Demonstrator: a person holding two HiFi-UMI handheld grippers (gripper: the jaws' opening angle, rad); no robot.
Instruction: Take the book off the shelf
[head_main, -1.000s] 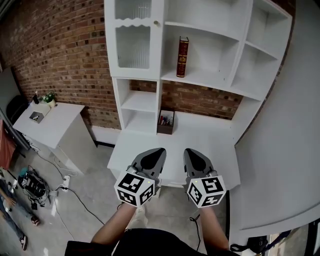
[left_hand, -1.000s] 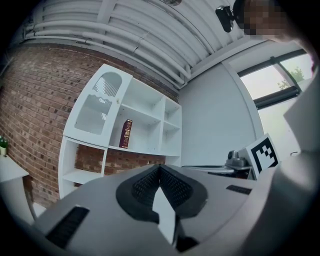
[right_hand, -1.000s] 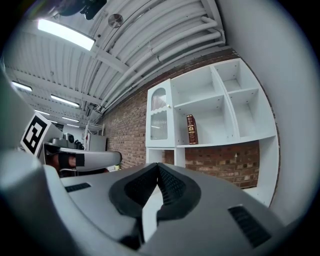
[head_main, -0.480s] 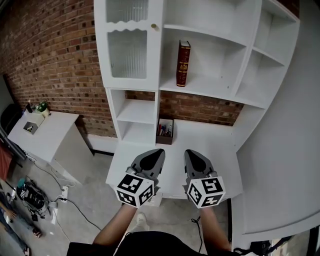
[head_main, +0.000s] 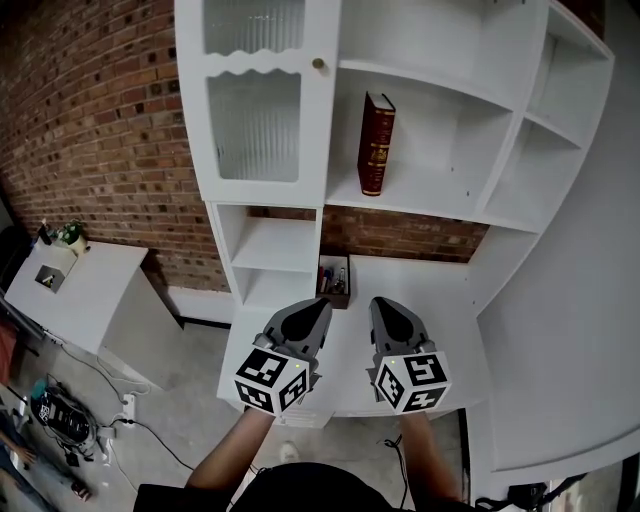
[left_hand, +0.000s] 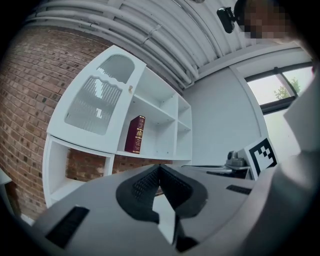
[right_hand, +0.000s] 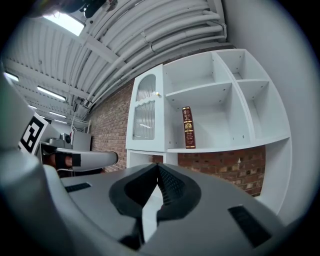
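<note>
Basically nothing done yet: the book (head_main: 377, 143) stands upright on its shelf (head_main: 430, 203), untouched, so the whole reach, grab and pull-out is left. The left gripper (head_main: 316, 305) and right gripper (head_main: 383, 305) both have their jaws pinched together with nothing in them. They're side by side low over the desk (head_main: 425, 285), and the book sits well above and beyond them, a bit nearer the right one's line.

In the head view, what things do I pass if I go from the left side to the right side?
small white table → ribbed glass door → box of pens → red book → corner shelves
</note>
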